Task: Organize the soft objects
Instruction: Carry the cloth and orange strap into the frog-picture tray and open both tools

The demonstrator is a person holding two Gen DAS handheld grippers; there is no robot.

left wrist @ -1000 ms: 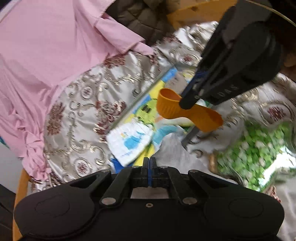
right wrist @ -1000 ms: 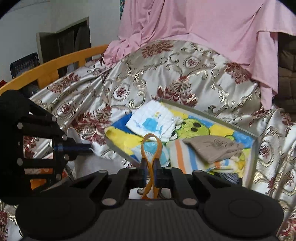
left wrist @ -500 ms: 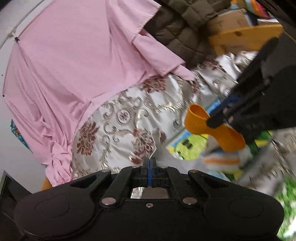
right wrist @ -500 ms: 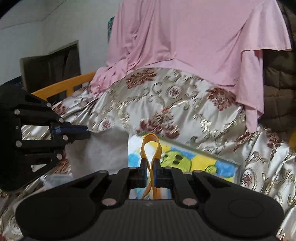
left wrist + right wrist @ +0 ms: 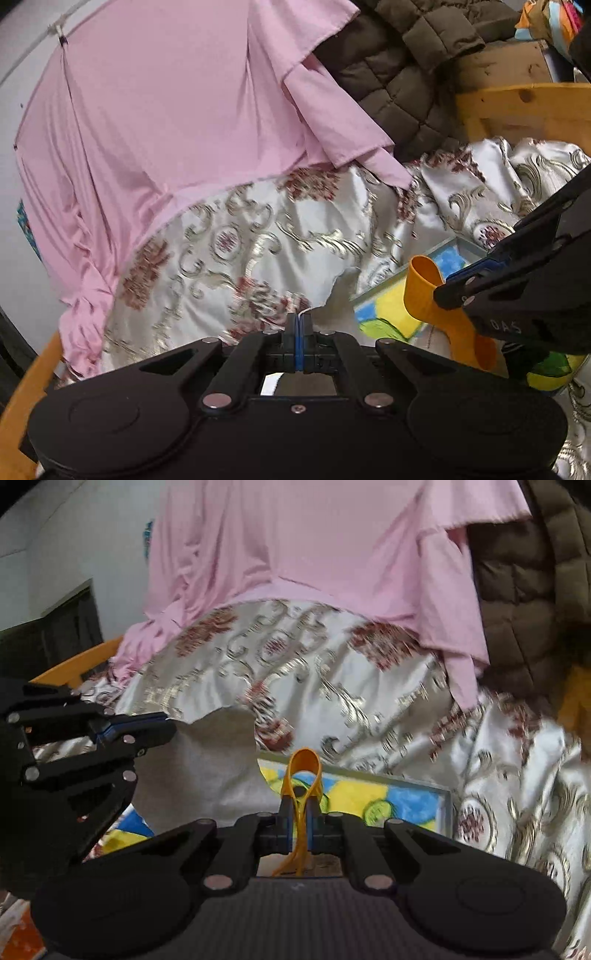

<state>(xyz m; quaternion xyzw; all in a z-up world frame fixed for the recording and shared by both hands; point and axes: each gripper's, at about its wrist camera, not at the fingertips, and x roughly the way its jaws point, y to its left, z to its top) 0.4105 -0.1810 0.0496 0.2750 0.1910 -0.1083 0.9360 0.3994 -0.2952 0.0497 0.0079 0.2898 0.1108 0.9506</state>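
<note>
1. left gripper is pinched tight on the edge of a grey cloth, lifted over the colourful tray.
2. right gripper clamps an orange band above that tray.
3. patterned bedspread lies beneath.

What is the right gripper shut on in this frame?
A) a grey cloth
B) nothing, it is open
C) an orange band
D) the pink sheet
C: the right gripper pinches the orange band, whose loop sticks up past the fingertips; the grey cloth hangs from the left gripper instead.
</note>
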